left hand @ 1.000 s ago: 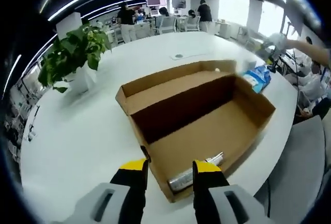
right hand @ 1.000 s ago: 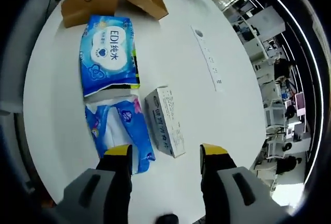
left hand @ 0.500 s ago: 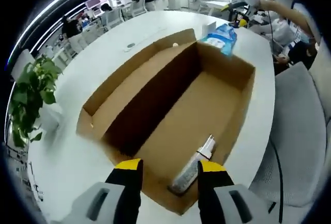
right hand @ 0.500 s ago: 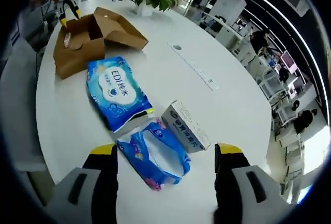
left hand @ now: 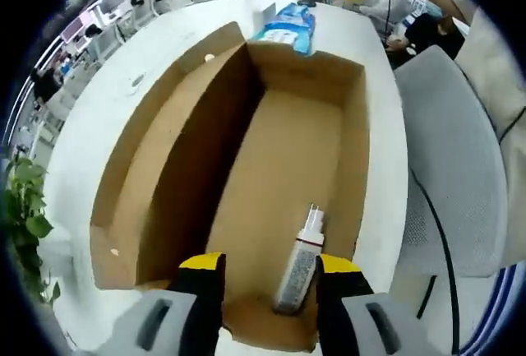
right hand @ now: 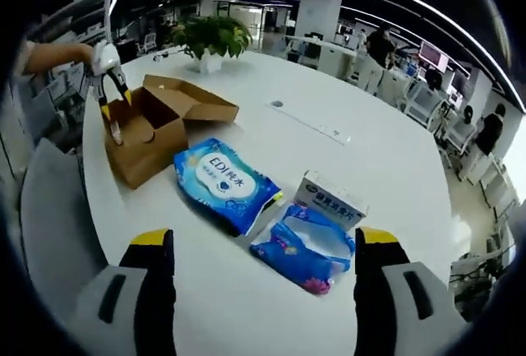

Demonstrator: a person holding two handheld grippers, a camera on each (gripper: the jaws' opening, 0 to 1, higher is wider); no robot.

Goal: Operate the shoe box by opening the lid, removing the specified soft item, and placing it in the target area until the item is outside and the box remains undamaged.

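Left gripper (left hand: pixel 263 270): yellow-tipped jaws spread, poised over the near end of the open brown cardboard shoe box (left hand: pixel 362 134), pinching nothing. Between and just ahead of the jaws, on the box floor, lies a slim silver tube with a white cap (left hand: pixel 298 259); its long axis runs along the box's length, cap pointing away from the gripper. Lid folded open to the left.

Right gripper (right hand: pixel 255 249): jaws wide apart, empty, above the white round table (right hand: pixel 386 167). Ahead: blue-and-white wipes pack (right hand: pixel 226 183), crumpled blue patterned packet (right hand: pixel 308 245), small white carton (right hand: pixel 333 200). Shoe box far left, green potted plant (right hand: pixel 209 39) beyond.
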